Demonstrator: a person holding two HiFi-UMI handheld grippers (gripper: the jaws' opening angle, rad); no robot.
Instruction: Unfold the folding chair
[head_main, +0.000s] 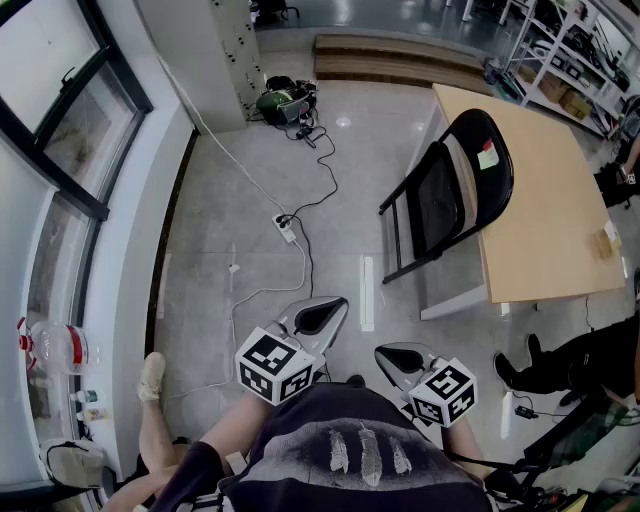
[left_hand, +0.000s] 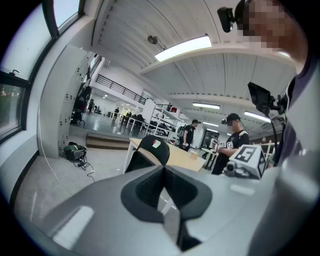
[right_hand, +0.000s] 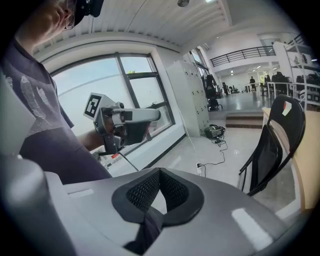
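Observation:
A black folding chair (head_main: 450, 195) stands folded flat, leaning against the side of a light wooden table (head_main: 545, 200); a small sticker sits on its backrest. The chair also shows in the left gripper view (left_hand: 152, 149) and at the right of the right gripper view (right_hand: 272, 147). Both grippers hang close to the person's body, well short of the chair. My left gripper (head_main: 322, 314) (left_hand: 163, 170) is shut with nothing in it. My right gripper (head_main: 400, 357) (right_hand: 160, 172) is shut and empty as well.
A power strip (head_main: 287, 228) with white and black cables lies on the tiled floor between me and the chair. A green bag (head_main: 283, 103) sits by the far pillar. A window wall runs along the left. A person's legs (head_main: 560, 365) are at the right; shelves stand beyond the table.

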